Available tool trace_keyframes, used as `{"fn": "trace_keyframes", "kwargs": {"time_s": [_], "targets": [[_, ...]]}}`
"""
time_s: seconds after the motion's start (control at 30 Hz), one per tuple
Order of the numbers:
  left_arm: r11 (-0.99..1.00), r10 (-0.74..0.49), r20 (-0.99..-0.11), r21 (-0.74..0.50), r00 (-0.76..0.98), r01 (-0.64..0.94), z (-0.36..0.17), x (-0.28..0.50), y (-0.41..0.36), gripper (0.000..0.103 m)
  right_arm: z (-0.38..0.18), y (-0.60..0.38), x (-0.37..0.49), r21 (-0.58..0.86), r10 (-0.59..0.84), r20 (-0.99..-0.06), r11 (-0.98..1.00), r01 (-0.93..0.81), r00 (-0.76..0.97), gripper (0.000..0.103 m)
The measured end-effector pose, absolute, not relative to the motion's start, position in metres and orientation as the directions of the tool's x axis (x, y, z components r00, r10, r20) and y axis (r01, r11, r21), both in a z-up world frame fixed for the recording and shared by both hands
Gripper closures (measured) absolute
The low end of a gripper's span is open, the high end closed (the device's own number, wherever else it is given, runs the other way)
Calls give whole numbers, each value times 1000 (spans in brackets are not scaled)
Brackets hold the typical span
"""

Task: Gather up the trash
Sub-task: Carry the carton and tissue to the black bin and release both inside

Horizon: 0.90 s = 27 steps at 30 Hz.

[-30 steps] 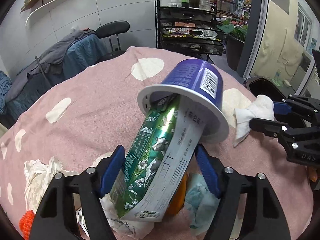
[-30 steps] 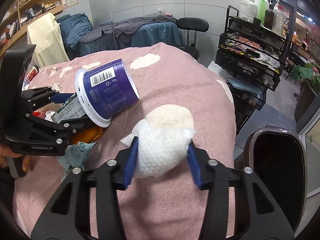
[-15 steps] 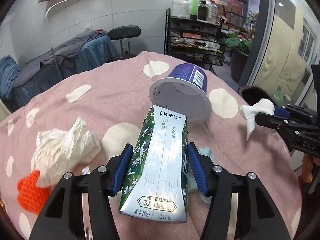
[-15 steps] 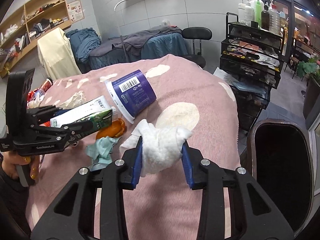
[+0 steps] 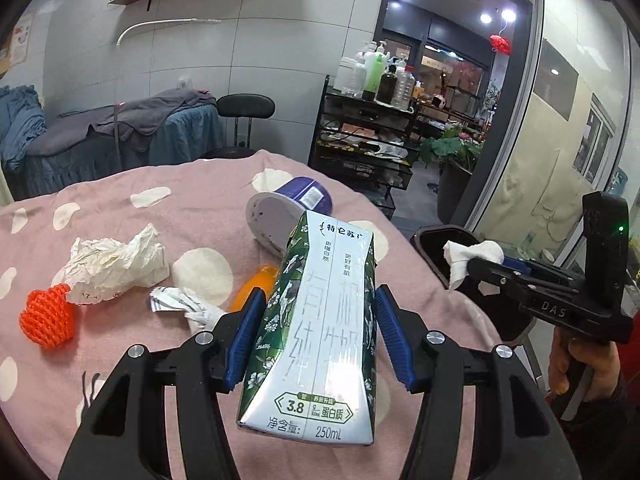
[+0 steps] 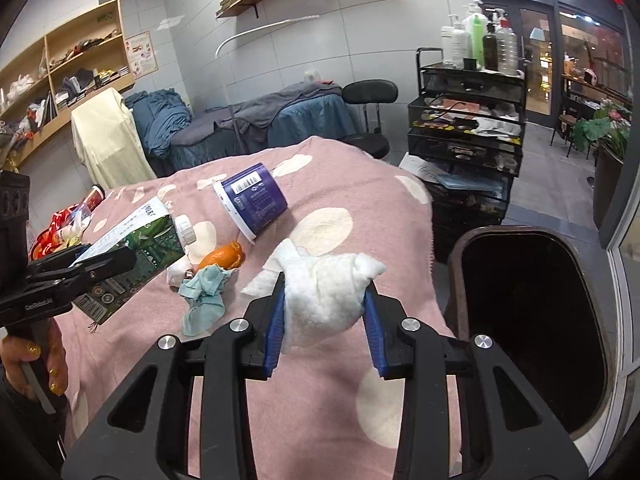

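My left gripper point(image 5: 318, 312) is shut on a green and white milk carton point(image 5: 320, 320), held clear above the pink spotted blanket point(image 5: 168, 200). In the right wrist view that carton point(image 6: 132, 248) hangs at the left in the left gripper point(image 6: 100, 260). My right gripper point(image 6: 326, 300) is shut on a white tissue wad point(image 6: 324, 292), lifted over the blanket point(image 6: 360, 208) beside the dark trash bin point(image 6: 532, 320). From the left wrist view the tissue point(image 5: 472, 256) shows in the right gripper point(image 5: 480, 264) over the bin point(image 5: 440, 236).
On the blanket lie a purple cup point(image 6: 252, 200) on its side, an orange peel point(image 6: 224, 256), a teal cloth point(image 6: 204, 292), crumpled paper point(image 5: 116, 264), a small wrapper point(image 5: 180, 300) and an orange knitted ball point(image 5: 46, 316). A black cart point(image 6: 464, 140) stands behind the bin.
Both grippers rose and pulled back from the blanket with their loads. The carton came out of the purple cup, which stayed on the blanket. The tissue moved toward the bin.
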<state>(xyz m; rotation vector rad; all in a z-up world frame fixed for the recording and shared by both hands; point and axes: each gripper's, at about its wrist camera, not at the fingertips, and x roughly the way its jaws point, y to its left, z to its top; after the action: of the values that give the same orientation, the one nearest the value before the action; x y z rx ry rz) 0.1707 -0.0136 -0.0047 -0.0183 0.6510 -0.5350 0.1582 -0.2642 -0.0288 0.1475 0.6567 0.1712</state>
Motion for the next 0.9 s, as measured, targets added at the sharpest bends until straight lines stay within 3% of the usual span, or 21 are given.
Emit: {"fn": "trace_keyframes", "kwargs": {"time_s": [0.33, 0.77, 0.8, 0.9], "targets": [[799, -571, -547, -203, 611, 566, 2, 154, -74, 47, -34, -322, 120, 213, 100, -581, 976, 33, 808, 67], [745, -605, -571, -161, 554, 648, -3, 154, -144, 47, -80, -407, 120, 203, -70, -687, 937, 284, 723, 66], [743, -606, -572, -159, 552, 651, -4, 153, -147, 47, -85, -411, 122, 202, -73, -696, 935, 293, 715, 64], [734, -609, -578, -153, 543, 662, -5, 154, -157, 47, -96, -421, 125, 213, -92, -706, 918, 334, 703, 38]]}}
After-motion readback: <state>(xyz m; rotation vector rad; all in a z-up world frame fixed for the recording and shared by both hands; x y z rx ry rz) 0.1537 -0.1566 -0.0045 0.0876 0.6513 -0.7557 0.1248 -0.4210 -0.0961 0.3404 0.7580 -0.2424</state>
